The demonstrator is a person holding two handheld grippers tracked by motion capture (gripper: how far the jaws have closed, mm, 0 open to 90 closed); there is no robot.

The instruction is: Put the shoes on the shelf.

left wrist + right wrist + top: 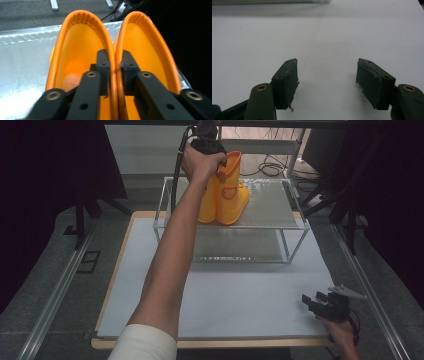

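Note:
A pair of orange rubber boots point(226, 195) stands upright on the top shelf of a metal rack point(272, 207). My left gripper point(221, 166) reaches down into their tops from above. In the left gripper view one jaw sits inside the left boot point(75, 52) and the other inside the right boot point(147, 47), so my left gripper point(115, 60) straddles the two touching inner walls. The pads lie close beside those walls, slightly apart from them. My right gripper point(311, 301) rests low at the table's near right with its jaws wide over the bare white mat point(317, 32), and nothing lies between them point(327, 75).
The rack has a lower shelf point(240, 251) under the top one and stands at the far side of the white mat point(235, 295). Its silvery top surface point(22, 62) spreads left of the boots. Cables lie on the floor point(270, 169) behind the rack. Dark curtains flank both sides.

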